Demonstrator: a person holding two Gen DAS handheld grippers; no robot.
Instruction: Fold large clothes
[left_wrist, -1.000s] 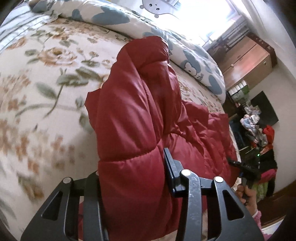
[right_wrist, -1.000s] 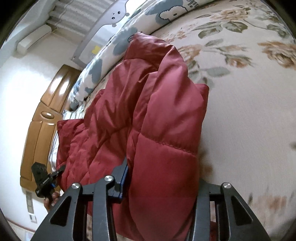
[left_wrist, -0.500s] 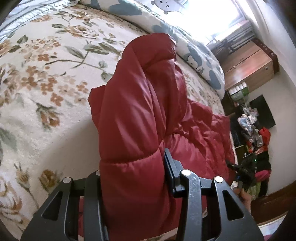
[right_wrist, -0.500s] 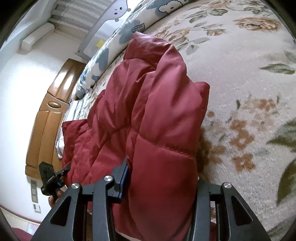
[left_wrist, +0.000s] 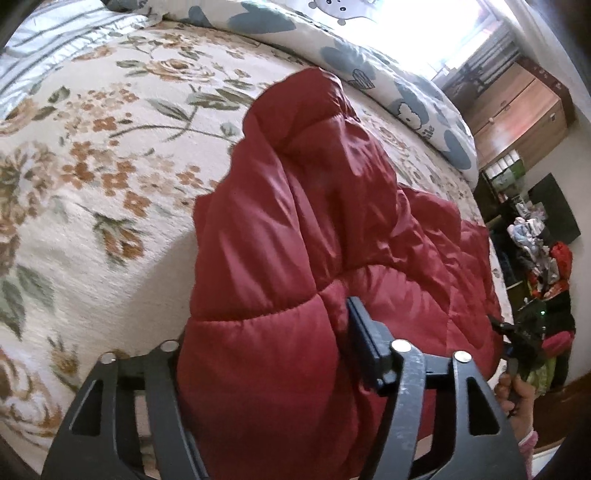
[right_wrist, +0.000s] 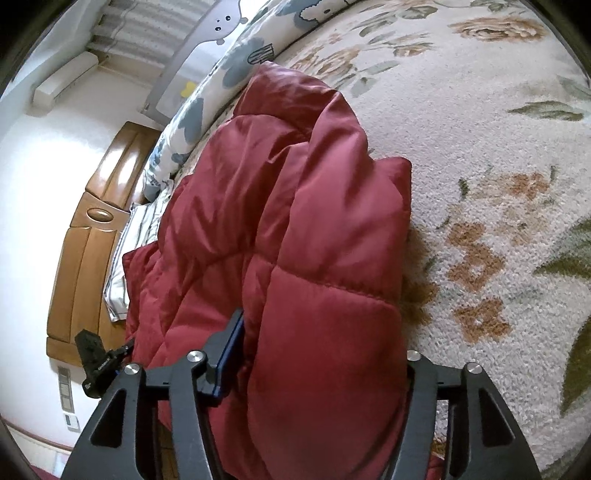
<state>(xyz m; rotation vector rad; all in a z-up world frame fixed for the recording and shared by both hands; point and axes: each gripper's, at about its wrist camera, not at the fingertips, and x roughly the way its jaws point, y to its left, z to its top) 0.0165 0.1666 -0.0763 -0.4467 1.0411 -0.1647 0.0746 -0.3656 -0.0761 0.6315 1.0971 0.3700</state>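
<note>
both tools are letting go: the left tool and the right tool have just been opening their jaws, and a thick fold of the red puffer jacket is sitting between each pair. in the left view the right-hand pad looks to be standing just beside the padding, not biting into it, while the other pad is hidden behind the fabric; in the right view a gap is showing at the blue-edged pad, so both look wide rather than gripping. this probably means a fold is being laid down and released onto the bed.

the jacket is lying ahead of each tool on the floral bedspread, doubled over itself, puffy, quilted in stitched panels, its far end bunching up in a hump towards the blue-and-white duvet. the fold looks loose and springy, so it may be creeping open.
</note>
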